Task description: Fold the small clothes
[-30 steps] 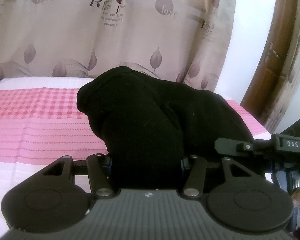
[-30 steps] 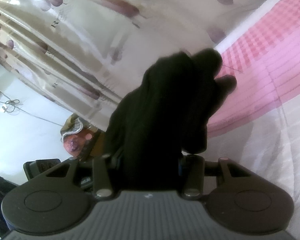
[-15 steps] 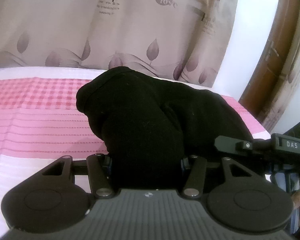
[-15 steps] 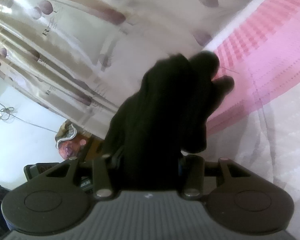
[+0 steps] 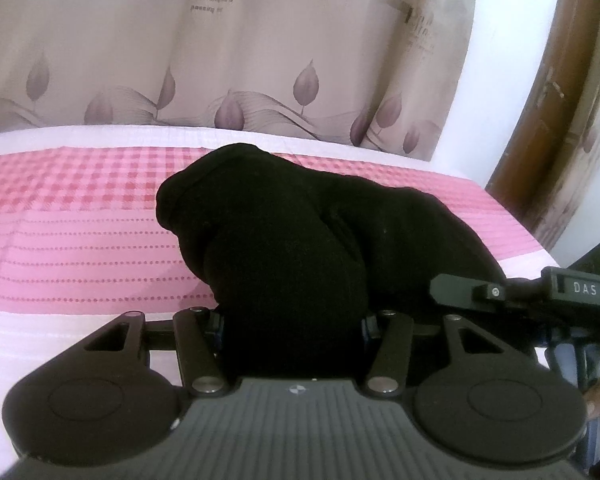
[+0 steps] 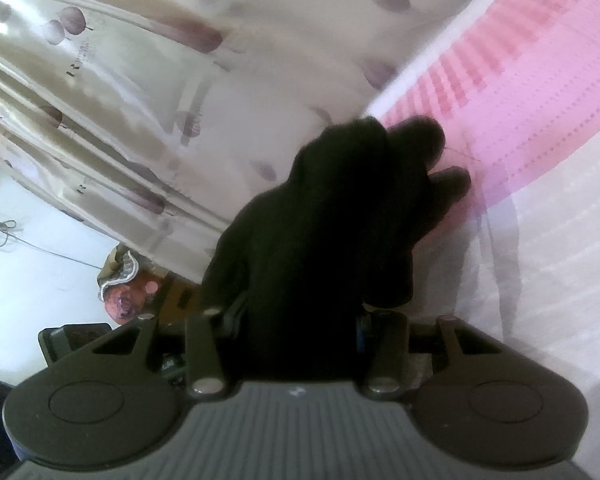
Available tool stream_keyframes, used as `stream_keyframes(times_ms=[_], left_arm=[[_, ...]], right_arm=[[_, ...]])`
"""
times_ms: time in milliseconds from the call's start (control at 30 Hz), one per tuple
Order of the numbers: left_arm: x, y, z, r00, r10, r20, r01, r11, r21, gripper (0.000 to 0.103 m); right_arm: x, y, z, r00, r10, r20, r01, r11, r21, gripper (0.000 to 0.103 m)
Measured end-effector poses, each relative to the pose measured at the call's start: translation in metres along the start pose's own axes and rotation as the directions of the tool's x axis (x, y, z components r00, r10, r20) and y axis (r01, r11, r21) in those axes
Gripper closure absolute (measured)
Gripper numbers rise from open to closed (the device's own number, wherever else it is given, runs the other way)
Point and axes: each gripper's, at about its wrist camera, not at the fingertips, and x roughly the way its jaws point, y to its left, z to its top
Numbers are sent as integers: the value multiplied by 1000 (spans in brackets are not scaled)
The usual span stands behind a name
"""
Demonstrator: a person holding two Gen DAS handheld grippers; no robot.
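Meanwhile, both grippers, left [image 5: 294, 316] & right [image 6: 296, 320], pinch a bunched black garment [image 5: 300, 240] held over the pink-checked bedspread [image 5: 80, 232]; cloth hides fingertips, leaf-print curtain [image 5: 220, 60] behind.

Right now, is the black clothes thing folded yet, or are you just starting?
Not folded yet. Nothing looks done: the black garment is bunched up, not flat. In hand: both the left gripper and the right gripper are shut on it, holding it over the pink bedspread. Left to do: lay it down, smooth it, fold it.
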Motion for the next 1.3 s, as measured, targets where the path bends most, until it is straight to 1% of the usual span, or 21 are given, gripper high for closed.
stream_keyframes(times_ms=[467,633,767,833,867,967,1033,1100,1233,1300], left_arm=[[16,9,-5,1000,27,-13,-27,1000,-4,49],[21,12,-8,999,43,-9,-43,999,-3,46],[23,12,-11,998,64,0,-64,998,-2,36],[24,12,-12,997,77,8,-77,997,-3,27],[25,12,-14,996,89,15,-89,996,-5,25],[24,14,-19,994,105,36,-105,994,-10,17],[23,15,-20,991,125,56,-125,992,-8,9],[20,14,-23,987,141,78,-141,990,0,6],[18,16,-24,984,148,99,-147,989,-11,2],[17,19,-25,984,147,103,-144,989,-28,1]], right_arm=[[6,-13,1,999,-36,-9,36,999,-21,57],[5,-17,0,997,-73,-5,72,996,-51,57],[3,-15,-2,993,-121,3,121,987,-104,57],[3,-10,-4,986,-167,14,167,973,-157,56],[3,-8,-5,982,-188,21,189,965,-184,55],[3,-1,-11,969,-241,47,245,938,-246,48],[3,4,-14,960,-271,64,278,919,-279,43],[1,7,-17,946,-311,92,324,898,-298,29],[1,13,-23,929,-349,123,370,869,-329,23],[2,16,-26,918,-372,140,397,850,-346,17]])
